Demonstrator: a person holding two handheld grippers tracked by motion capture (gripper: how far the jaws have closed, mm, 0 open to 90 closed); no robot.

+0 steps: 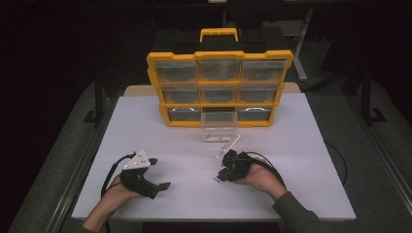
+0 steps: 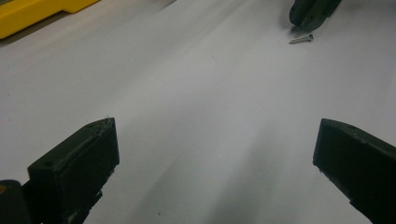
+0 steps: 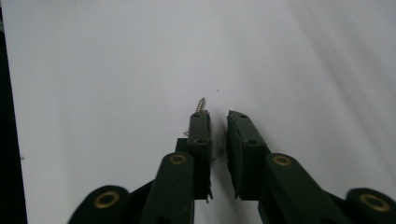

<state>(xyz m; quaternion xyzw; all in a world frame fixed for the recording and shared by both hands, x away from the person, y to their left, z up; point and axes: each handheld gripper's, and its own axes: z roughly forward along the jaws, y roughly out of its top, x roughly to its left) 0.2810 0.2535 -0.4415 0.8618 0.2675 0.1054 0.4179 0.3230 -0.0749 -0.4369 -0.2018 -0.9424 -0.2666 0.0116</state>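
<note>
On the white table [image 1: 160, 131] before the yellow drawer organizer [image 1: 219, 87], my right gripper [image 3: 217, 114] has its jaws nearly together, not clamped; the screw [image 3: 200, 104] pokes out at eleven o'clock of the tips. My left gripper [image 2: 215, 149] gapes wide.

You had open tabletop [image 1: 160, 141] between and ahead of your hands. At the far edge the yellow organizer [image 1: 219, 90] blocked the way, its pulled-out clear drawer [image 1: 219, 127] jutting toward you.
</note>
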